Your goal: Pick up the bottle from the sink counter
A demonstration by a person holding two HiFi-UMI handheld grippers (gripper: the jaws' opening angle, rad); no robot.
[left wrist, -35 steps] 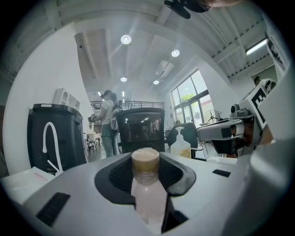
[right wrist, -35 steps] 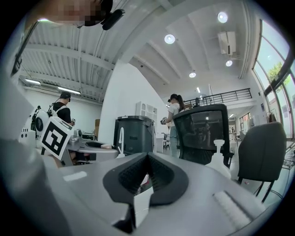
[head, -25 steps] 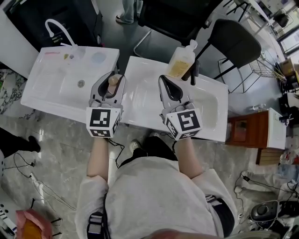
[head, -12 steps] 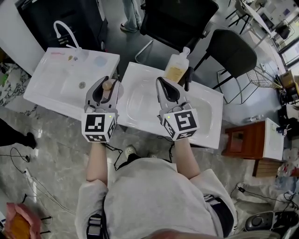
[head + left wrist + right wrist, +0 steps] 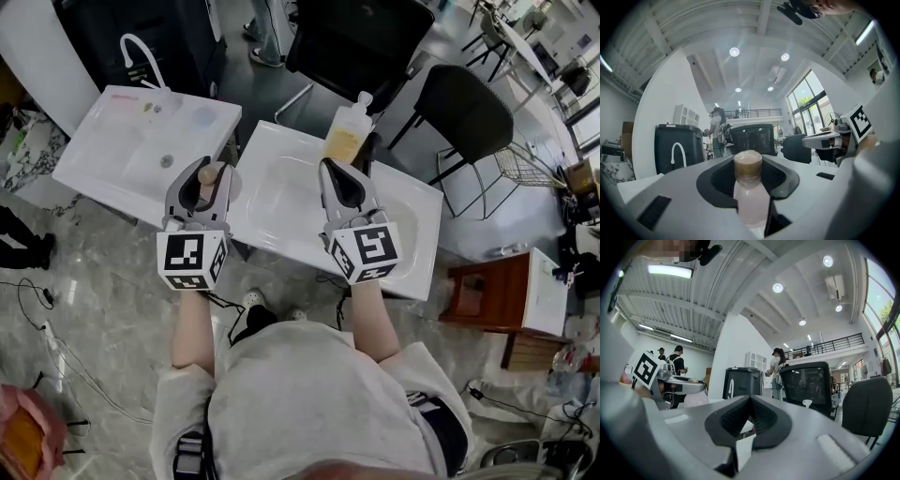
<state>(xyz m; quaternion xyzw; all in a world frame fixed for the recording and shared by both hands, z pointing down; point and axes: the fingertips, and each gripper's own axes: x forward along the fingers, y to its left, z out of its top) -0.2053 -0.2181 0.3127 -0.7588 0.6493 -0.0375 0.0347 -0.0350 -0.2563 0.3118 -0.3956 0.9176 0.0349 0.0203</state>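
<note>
The small brown-capped bottle (image 5: 749, 197) is clamped upright between the jaws of the left hand-held gripper (image 5: 207, 178), and is judged already clear of the white bench (image 5: 291, 234); the right hand-held gripper (image 5: 340, 178) is closed on nothing. For a clean lift the squeeze is best held even and the bottle carried upright; the pump bottle (image 5: 345, 133) at the bench's far edge is to be avoided.

Pale pink bottle (image 5: 751, 206), brown cap (image 5: 747, 165), white sink (image 5: 281, 204).
</note>
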